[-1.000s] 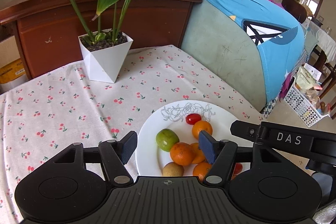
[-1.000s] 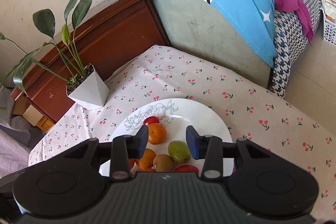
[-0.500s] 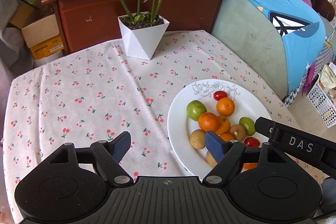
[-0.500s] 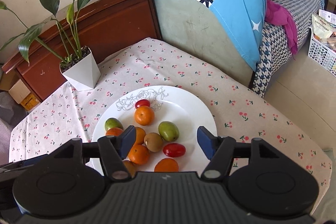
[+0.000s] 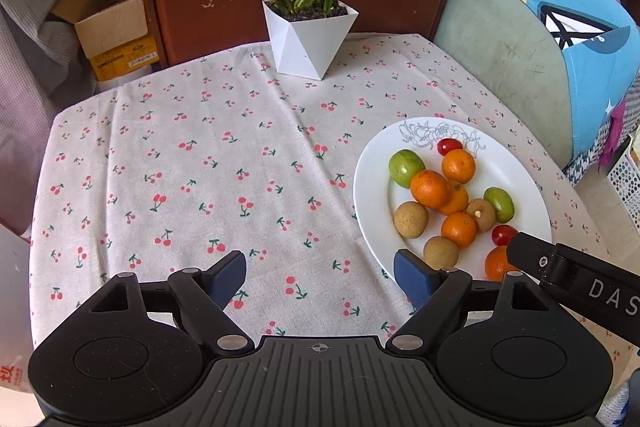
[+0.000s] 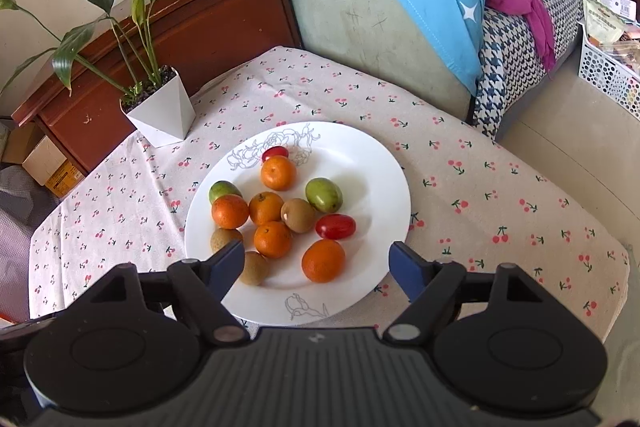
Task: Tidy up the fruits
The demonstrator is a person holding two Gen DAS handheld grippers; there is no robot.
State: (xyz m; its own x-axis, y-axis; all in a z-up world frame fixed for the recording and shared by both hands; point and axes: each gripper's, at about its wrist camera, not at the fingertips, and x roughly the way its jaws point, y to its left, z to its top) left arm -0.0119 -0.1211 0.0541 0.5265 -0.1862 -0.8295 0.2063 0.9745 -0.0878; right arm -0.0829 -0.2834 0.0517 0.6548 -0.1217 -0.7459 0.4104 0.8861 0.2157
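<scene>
Right wrist view, centre of frame: the white plate (image 6: 384,163) sits on the cherry-print worktop (image 6: 500,195) with all the fruit I can see lying on it, none loose on the cloth. Both tools are released, jaws spread wide and carrying nothing; right tool (image 6: 316,261) hangs over the plate's near rim, left tool (image 5: 320,279) over bare cloth w/ the plate at the right of its frame.

Handling, as I judge it:
- Mandarins (image 6: 323,260): light, round, firm skin; they'll roll. Close across the widest part, moderate squeeze.
- Cherry tomatoes (image 6: 335,226): smooth, thin-skinned, easy to burst or squirt out (gentlest grip, across the short axis).
- Green fruits (image 6: 324,194): oval, glossy, likely slippery; grip across the narrow waist.
- Brown round ones (image 6: 298,215): rougher skin, so better bite, but small.

Middle of the pile is touching fruit-to-fruit, so a finger has little room there. Outliers are easier: the near mandarin and the red tomato at the upper part of the plate (image 5: 449,147).

Mixed on one plate fits sorting by kind still ahead, or a gather-up finished.
</scene>
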